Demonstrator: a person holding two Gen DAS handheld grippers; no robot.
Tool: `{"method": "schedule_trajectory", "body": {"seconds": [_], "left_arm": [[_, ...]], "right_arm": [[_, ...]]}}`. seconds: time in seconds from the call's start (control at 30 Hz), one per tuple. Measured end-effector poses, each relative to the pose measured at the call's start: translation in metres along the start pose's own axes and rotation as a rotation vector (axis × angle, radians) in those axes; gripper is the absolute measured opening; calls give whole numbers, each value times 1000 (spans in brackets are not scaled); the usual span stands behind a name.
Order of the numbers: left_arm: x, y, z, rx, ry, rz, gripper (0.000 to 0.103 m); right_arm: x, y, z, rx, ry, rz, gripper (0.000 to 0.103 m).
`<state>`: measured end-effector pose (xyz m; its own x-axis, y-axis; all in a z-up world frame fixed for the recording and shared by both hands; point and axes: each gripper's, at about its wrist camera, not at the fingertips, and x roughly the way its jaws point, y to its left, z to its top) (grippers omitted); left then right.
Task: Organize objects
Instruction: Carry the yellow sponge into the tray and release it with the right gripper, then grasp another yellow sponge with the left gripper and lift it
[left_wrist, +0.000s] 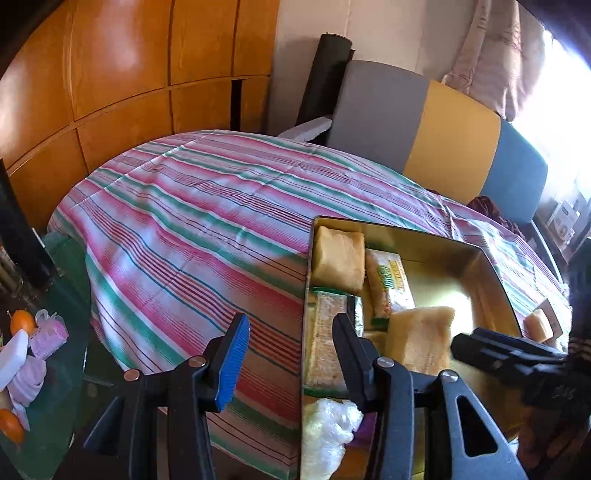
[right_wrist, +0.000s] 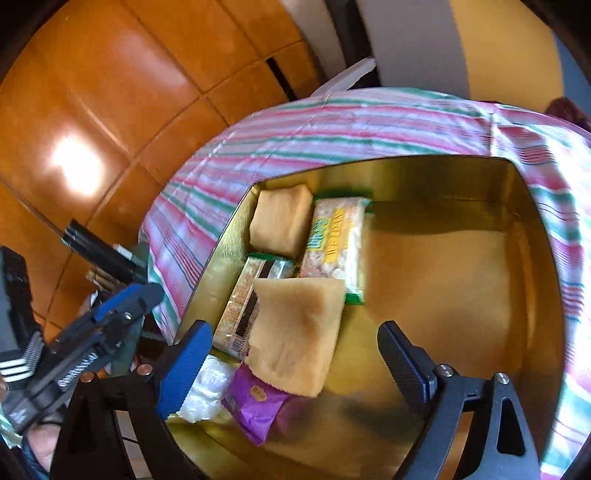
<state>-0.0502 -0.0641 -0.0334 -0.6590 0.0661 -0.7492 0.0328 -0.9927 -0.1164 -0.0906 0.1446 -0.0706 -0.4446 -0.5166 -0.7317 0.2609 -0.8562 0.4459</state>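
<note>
Right wrist view is showing the striped tablecloth carrying the gold tin, which is holding snack packets and a tan cake lying loose on top. Right gripper is hanging released above it; left gripper is likewise spread wide and empty. Packing appears underway; next, fetching the cake outside the tin.

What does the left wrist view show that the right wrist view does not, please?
Only the left wrist view shows the oranges, the pink items beside them and a tan packet outside the tin. Only the right wrist view shows the purple packet plainly. Both share the gold tin, its snacks and the striped cloth.
</note>
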Motion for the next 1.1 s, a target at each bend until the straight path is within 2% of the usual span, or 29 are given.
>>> {"method": "schedule_trajectory", "body": {"seconds": [0.23,0.43,0.57,0.8,0.93,1.03,1.1], "left_arm": [[-2,-19,-5,46,14,-57,47],[-7,-45,-6,102,16,-98,47],[-10,-70,-5,157,18,-140,47],[-20,-128,-5,286,16,-231,47],[-24,-170,-9,366,24,-294,47],[-28,-207,-14,435,46,-359,47],[-27,-231,-17,469,67,-395,47]], "right_arm": [[-55,-25,-13,45,-90,-98,97],[-112,-73,-26,160,-170,-171,98],[-153,-115,-40,253,-220,-257,98],[-233,-194,-69,441,-302,-443,98],[-278,-247,-92,596,-386,-530,98],[-290,-279,-113,687,-431,-562,98],[-288,-296,-128,783,-431,-533,98]]}}
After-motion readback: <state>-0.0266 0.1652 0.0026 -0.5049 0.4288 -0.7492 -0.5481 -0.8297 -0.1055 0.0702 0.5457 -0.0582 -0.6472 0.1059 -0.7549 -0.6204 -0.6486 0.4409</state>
